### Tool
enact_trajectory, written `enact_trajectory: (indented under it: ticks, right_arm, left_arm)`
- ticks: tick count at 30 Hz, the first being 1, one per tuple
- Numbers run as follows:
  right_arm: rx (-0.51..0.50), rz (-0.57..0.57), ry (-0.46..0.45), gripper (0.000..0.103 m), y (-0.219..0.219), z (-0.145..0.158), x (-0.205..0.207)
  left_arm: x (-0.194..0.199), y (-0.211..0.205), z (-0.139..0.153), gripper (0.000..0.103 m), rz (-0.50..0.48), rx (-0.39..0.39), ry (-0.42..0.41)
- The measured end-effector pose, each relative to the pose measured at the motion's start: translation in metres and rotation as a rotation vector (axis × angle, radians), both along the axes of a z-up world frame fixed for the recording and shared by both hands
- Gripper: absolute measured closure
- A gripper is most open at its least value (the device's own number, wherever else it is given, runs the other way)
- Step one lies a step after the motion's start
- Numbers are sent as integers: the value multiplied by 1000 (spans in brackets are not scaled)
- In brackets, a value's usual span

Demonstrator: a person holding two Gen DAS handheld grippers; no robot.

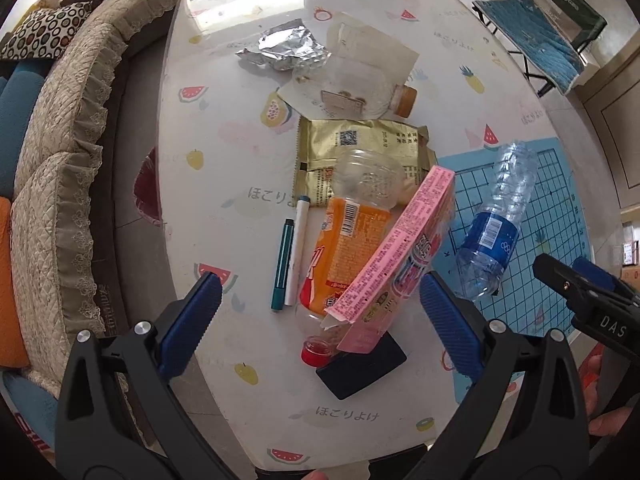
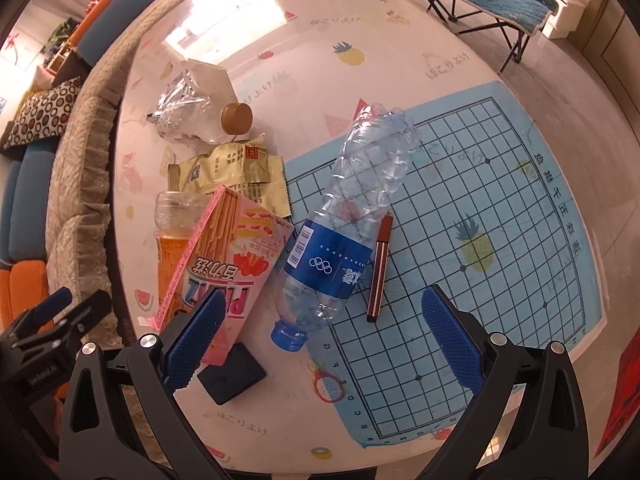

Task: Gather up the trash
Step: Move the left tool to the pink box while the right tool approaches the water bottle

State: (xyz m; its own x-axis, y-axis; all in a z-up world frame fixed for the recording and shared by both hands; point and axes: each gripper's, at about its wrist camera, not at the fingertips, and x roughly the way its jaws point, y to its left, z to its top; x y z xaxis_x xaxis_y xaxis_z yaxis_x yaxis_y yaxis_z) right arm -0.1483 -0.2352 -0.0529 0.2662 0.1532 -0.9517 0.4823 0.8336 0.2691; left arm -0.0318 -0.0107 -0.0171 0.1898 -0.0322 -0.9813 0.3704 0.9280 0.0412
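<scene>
Left gripper and right gripper gape wide (both unladen) over trash.

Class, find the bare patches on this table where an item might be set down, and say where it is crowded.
Free: the grid mat right of the brown pen, and the tablecloth between the sofa and the two pens. Crowded: the middle, where the pink box leans on the orange bottle beside the water bottle.

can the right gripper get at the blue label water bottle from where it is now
Probably yes. The right gripper is open and empty, and the water bottle lies on the grid mat just ahead of its fingers, nothing on top. The brown pen alongside and the pink box are close, so aim mid-body.
</scene>
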Motion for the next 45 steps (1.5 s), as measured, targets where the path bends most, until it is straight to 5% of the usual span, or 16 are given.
enact_trajectory:
  ticks: [33,45]
  right_arm:
    - [42,-93,89,6,-12,-43,19]
    - [56,-120,101,6,-13,-55,28]
  left_arm:
    - [15,-50,-51,7,-207,-73,55]
    - [9,-70,-63,7,-266,15,10]
